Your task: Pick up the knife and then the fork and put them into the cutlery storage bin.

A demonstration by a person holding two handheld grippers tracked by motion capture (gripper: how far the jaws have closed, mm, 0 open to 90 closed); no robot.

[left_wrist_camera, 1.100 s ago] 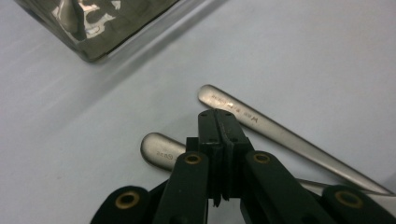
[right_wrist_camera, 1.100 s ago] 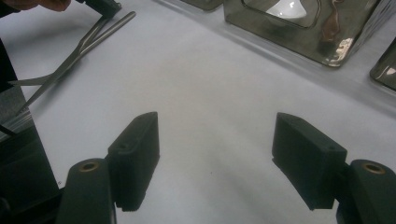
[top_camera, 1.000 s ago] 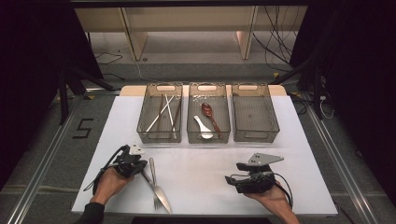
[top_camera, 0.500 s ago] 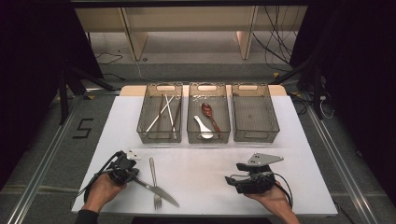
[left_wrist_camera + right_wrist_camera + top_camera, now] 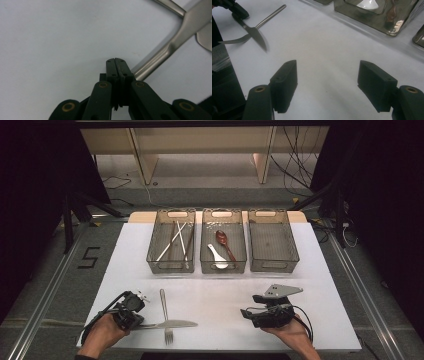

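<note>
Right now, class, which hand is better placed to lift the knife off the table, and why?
Left. Its tool is shut at the knife handle, beside the fork. The right tool stands open over bare table, well away from both.

High view overlooks table point(image 5: 310, 285); jaw cameras skim it closely.

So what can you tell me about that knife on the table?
The knife looks like shiny silver metal, all one piece, with a long plain handle and a broad blade tapering to a point. It lies flat on the white table near the front edge, crossways, its blade pointing toward the right gripper. It crosses a fork, the two making a cross. The left gripper sits at the handle end with its jaws shut; in the left gripper view the handle runs beside the closed tips, so a grip isn't clear.
</note>
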